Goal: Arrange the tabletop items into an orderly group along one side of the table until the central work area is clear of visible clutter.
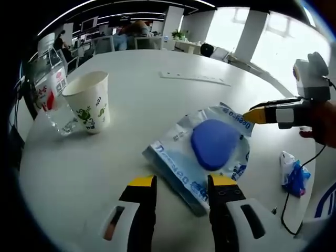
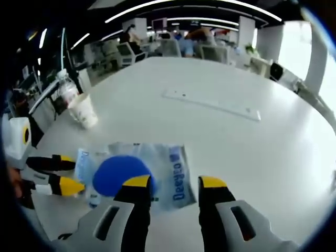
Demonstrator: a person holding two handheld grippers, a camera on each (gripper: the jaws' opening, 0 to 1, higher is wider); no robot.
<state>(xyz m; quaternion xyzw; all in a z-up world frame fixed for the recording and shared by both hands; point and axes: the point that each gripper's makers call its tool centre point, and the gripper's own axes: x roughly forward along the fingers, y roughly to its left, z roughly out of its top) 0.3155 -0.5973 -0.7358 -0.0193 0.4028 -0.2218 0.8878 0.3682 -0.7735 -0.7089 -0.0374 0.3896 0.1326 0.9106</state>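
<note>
Your left gripper (image 1: 181, 185) and right gripper (image 2: 170, 185) both stood released over the clear plastic packet with a blue pad (image 1: 212, 144), which lay mid-table, well apart from the white paper cup (image 1: 90, 101)

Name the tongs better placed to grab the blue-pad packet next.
Probably left. The left tongs stand open at the packet's near edge. The right tongs, also open, hover over its other side, so it is close.
</note>
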